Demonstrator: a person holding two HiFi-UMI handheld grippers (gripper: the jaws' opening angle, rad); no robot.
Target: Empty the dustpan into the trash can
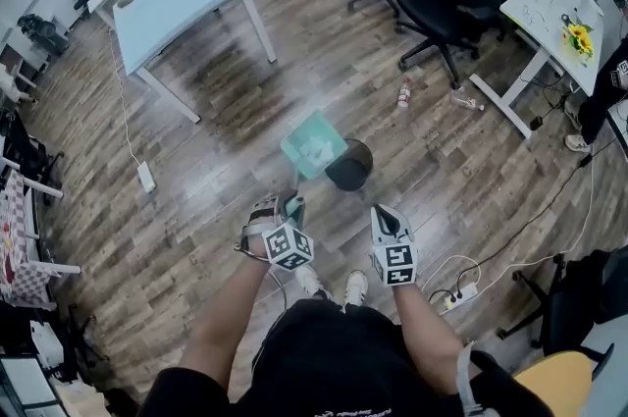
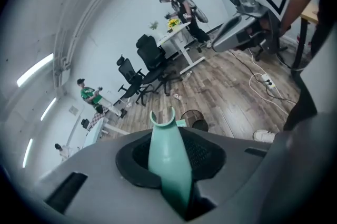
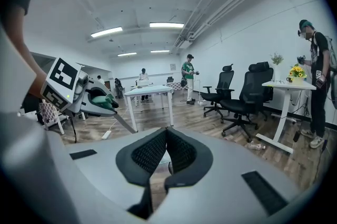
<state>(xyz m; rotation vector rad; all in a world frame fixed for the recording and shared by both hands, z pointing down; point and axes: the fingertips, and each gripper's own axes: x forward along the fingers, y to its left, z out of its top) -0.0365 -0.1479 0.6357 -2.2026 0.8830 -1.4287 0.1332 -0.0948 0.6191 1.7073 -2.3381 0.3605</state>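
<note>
Nearly tipped: the dustpan is at the trash can's rim, and its load looks not yet poured out.

On the left, the left gripper (image 1: 292, 209) has its fingers (image 2: 202, 152) clamped on the teal dustpan handle (image 2: 167, 157), held apart only by the handle's thickness. Ahead of it the dustpan (image 1: 314, 145) is tilted above the wooden floor (image 1: 226, 111). One side overlaps the left rim of the black trash can (image 1: 349, 167), though I cannot tell whether they touch. Pale scraps (image 1: 318, 150) seem to lie in the pan, so I judge the carrying done and the pouring left: a steeper tilt over the opening. To the right, the right gripper (image 1: 388, 217) hovers near the can, its fingers (image 3: 181, 152) drawn together at the tips with nothing between them.
</note>
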